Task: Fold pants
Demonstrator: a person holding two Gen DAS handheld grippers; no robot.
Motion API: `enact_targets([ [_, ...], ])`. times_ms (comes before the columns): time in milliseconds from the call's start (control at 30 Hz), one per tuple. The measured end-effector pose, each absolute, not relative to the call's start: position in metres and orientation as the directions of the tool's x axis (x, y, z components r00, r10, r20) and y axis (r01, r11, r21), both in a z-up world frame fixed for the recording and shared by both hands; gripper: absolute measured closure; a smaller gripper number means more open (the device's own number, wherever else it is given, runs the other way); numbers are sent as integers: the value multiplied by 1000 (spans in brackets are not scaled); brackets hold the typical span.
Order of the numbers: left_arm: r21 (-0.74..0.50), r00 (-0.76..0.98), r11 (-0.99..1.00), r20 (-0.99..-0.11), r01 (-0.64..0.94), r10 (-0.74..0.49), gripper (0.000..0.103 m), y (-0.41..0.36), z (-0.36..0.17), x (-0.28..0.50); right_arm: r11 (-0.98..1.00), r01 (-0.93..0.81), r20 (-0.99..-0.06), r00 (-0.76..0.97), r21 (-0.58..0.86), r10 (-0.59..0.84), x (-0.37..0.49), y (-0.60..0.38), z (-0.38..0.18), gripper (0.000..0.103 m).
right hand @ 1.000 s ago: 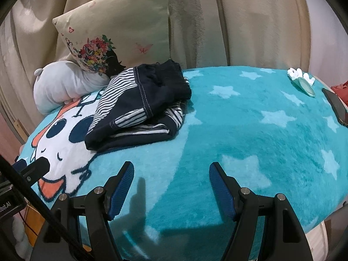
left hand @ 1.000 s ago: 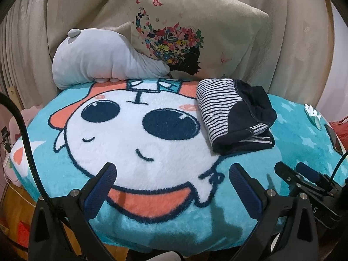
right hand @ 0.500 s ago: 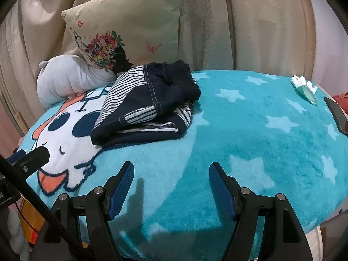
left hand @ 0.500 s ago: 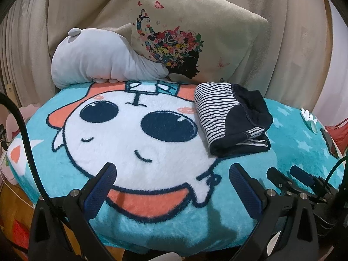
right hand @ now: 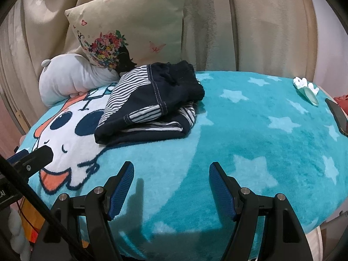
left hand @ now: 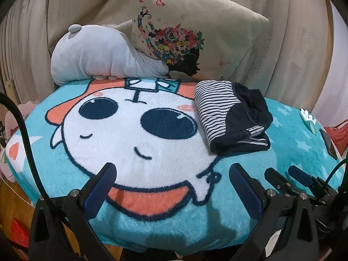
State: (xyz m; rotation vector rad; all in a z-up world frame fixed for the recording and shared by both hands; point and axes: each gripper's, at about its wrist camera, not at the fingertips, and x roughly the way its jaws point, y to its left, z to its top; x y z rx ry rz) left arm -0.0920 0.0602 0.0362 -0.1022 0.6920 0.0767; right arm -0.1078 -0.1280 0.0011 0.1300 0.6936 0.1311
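Observation:
The pants [left hand: 232,115], navy with white stripes, lie folded in a compact bundle on the teal cartoon blanket [left hand: 152,224]. They also show in the right wrist view [right hand: 150,106], at centre left. My left gripper [left hand: 173,173] is open and empty, near the blanket's front edge, well short of the pants. My right gripper [right hand: 171,170] is open and empty, over the teal blanket in front of the pants. The right gripper's tips [left hand: 282,176] show at the lower right of the left wrist view.
A grey plush toy [left hand: 102,54] and a beige floral pillow [left hand: 195,37] lean against the curtain behind the pants. A white and green hair clip [right hand: 306,90] and a dark phone [right hand: 339,117] lie near the blanket's right edge.
Both grippers have drawn back slightly from the folded pants, staying open. The pants have not moved.

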Motion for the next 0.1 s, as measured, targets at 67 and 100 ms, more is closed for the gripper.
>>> enact_targets([
  [67, -70, 763, 992, -646, -109, 38, 0, 61, 35, -91, 982, -86, -629, 758, 166, 173, -107, -127, 1, 28],
  [100, -72, 760, 991, -648, -111, 38, 0, 61, 35, -90, 982, -89, -630, 756, 168, 177, -106, -126, 1, 27],
])
